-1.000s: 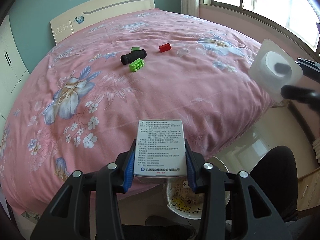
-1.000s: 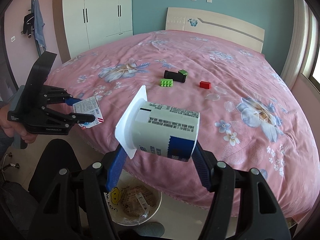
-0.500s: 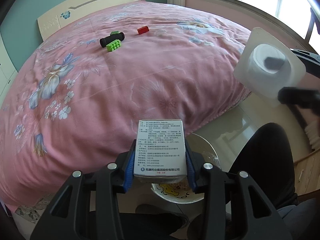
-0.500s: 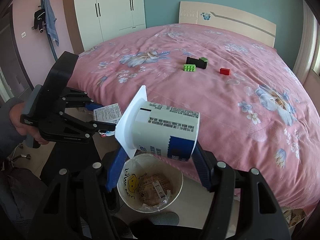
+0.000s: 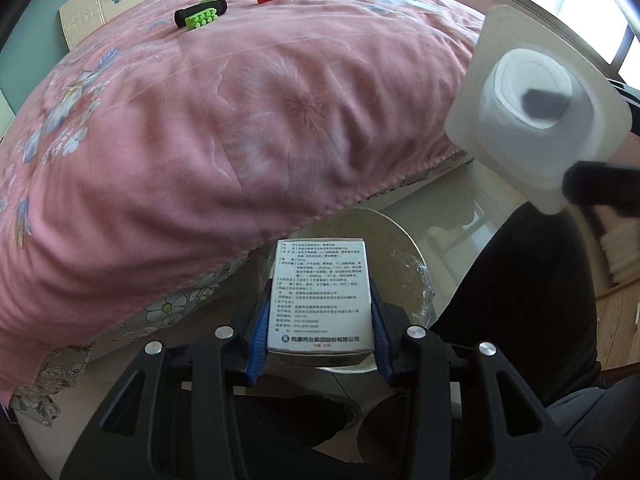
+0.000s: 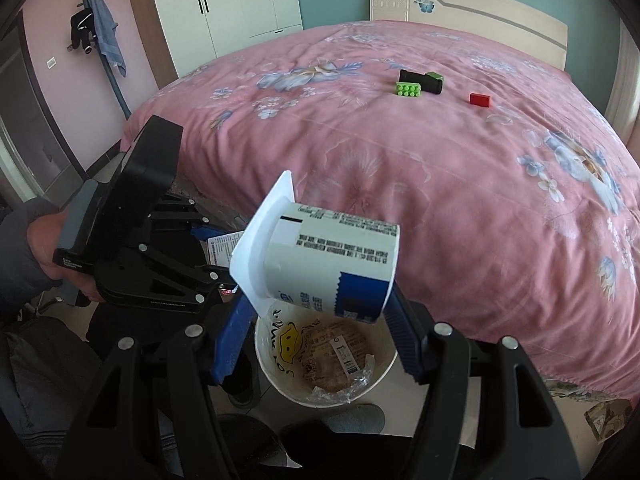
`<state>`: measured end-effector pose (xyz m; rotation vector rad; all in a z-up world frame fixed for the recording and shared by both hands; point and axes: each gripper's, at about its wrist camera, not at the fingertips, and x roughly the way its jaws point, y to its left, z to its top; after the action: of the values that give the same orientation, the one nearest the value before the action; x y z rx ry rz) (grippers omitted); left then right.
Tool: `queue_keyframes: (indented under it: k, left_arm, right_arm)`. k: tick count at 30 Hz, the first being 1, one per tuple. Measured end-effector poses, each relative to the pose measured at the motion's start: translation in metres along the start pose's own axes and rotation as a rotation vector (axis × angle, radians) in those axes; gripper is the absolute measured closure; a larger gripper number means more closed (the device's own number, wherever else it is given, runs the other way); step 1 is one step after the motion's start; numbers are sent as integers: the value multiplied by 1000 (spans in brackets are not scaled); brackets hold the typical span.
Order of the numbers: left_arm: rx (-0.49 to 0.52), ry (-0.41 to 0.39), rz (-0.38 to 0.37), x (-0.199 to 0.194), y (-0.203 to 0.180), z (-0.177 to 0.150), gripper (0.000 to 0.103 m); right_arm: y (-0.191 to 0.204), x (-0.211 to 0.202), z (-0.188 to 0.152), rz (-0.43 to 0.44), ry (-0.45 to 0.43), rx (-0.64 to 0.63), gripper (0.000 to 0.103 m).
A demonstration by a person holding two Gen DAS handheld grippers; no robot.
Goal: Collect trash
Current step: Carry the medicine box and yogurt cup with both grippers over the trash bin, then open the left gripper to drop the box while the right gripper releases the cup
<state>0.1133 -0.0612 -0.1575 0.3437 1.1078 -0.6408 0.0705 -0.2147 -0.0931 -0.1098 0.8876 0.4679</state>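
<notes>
My right gripper (image 6: 320, 312) clamps the yogurt cup (image 6: 320, 258) sideways, rim left, over the trash bin (image 6: 264, 354) w/ bed (image 6: 440, 184) edge just beyond; left gripper (image 5: 320, 320) pinches the medicine box (image 5: 320, 296) lengthwise above the bin.

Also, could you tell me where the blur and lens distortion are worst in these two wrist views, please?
Left wrist view: the white cup at the right edge is soft and smeared, while the medicine box print stays crisp; the bed bulges from the fisheye. Right wrist view: sharp overall, cup label legible, wardrobe lines bowed, dark vignette in the corners.
</notes>
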Motion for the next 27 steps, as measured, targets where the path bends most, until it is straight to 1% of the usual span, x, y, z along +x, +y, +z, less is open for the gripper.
queue_keyframes:
  k: [12,18,27]
  left_arm:
    - [-33,133,-53,67,-9,-22,58]
    - [-55,177,-84,93,-8,-27,58]
    - [-74,246,-100,132,-3,-31,58]
  right_arm:
    - [-2,54,-21,56,108,31,39]
    - [-8,87,-32,82,173,61,39]
    - [-16,128,-38,97,247,78,39]
